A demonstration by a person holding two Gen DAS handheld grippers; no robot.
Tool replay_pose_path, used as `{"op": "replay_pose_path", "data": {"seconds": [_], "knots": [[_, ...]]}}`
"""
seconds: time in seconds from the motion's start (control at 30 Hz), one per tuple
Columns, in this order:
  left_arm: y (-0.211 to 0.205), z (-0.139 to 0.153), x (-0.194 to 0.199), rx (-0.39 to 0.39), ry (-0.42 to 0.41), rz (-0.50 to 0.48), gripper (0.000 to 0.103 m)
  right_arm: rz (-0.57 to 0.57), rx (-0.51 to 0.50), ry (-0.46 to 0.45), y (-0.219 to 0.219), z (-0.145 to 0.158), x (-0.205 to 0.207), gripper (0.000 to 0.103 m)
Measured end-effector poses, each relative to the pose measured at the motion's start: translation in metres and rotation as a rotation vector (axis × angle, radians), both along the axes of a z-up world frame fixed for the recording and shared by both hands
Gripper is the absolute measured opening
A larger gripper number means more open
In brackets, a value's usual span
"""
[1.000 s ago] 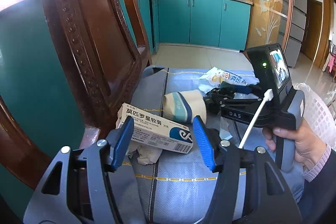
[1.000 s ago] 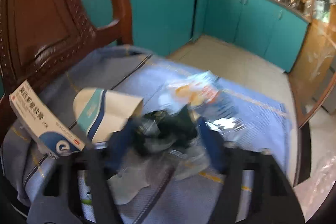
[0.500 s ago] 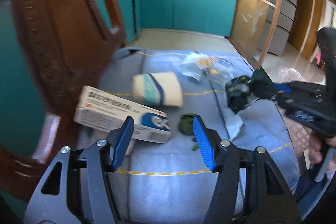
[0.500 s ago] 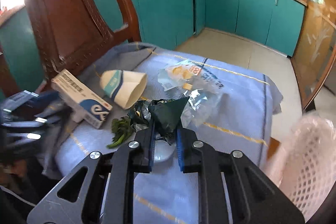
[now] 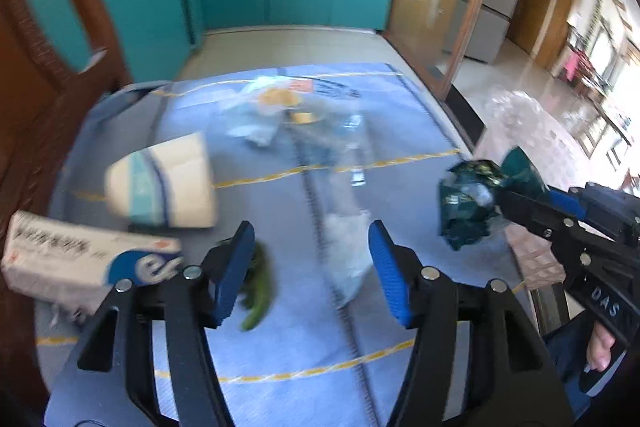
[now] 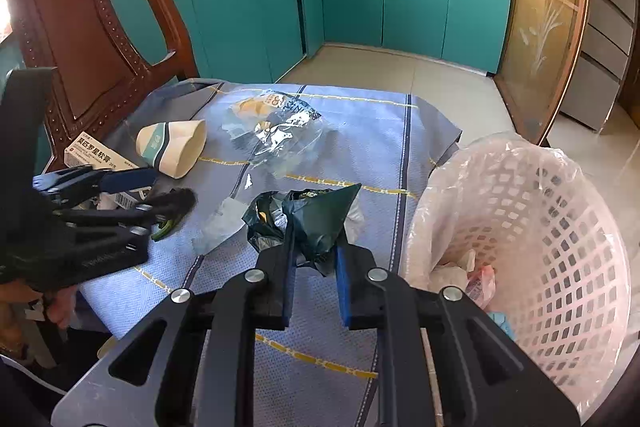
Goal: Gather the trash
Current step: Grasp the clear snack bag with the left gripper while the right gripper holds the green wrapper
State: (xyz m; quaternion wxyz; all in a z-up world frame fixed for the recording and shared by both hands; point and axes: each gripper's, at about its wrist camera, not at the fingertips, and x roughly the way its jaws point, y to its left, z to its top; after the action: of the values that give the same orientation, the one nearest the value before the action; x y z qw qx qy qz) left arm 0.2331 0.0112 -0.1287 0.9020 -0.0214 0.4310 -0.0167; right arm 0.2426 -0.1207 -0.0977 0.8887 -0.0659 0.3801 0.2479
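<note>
Above the blue cloth, right hand-held gripper now clenched on dark wrapper, lifted toward basket, left hand-held gripper opening, empty.

Basket right of cup

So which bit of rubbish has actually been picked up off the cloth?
The dark green crumpled wrapper, pinched in the right gripper. The paper cup, ointment box and clear plastic bag all lie on the blue cloth.

Left gripper black with ribbed blue pads and silver screws, right gripper black, blue pads, white "DAS" lettering, dark blue trousers below it
</note>
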Motion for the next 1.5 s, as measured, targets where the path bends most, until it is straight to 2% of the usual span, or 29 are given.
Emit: {"op": "replay_pose_path", "data": {"seconds": [0.07,0.13,0.2,0.23,0.3,0.37,0.4,0.73,0.93,1.1,1.5], "knots": [[-0.011,-0.008,0.007,0.027,0.027,-0.028,0.063,-0.012,-0.008,-0.013,-0.001,0.002,0.000,0.018],[-0.018,-0.019,0.011,0.043,0.054,-0.040,0.055,-0.025,-0.011,-0.022,-0.004,0.003,0.000,0.018],[-0.022,-0.027,0.010,0.049,0.079,-0.052,0.036,-0.034,-0.006,-0.028,-0.009,0.005,0.000,0.018],[-0.022,-0.030,0.008,0.057,0.086,-0.056,0.032,-0.038,-0.005,-0.033,-0.011,0.006,-0.001,0.018],[-0.020,-0.033,0.005,0.061,0.083,-0.049,0.014,-0.046,0.001,-0.034,-0.013,0.007,0.000,0.018],[-0.017,-0.032,-0.001,0.054,0.080,-0.054,0.003,-0.057,0.007,-0.037,-0.014,0.007,0.001,0.018],[-0.017,-0.030,-0.007,0.064,0.073,-0.061,0.001,-0.061,0.008,-0.042,-0.014,0.008,0.001,0.018],[0.010,0.020,-0.083,0.136,-0.040,-0.078,0.001,-0.064,0.005,-0.059,-0.010,0.009,0.000,0.018],[0.036,0.034,-0.119,0.177,-0.042,-0.048,0.001,-0.050,0.005,-0.063,-0.007,0.011,-0.002,0.018],[0.050,0.031,-0.121,0.158,-0.020,-0.001,0.001,-0.027,0.005,-0.069,-0.002,0.011,-0.005,0.018],[0.029,0.017,-0.108,0.133,-0.006,-0.043,0.001,-0.002,0.004,-0.069,-0.001,0.009,-0.013,0.018]]}}
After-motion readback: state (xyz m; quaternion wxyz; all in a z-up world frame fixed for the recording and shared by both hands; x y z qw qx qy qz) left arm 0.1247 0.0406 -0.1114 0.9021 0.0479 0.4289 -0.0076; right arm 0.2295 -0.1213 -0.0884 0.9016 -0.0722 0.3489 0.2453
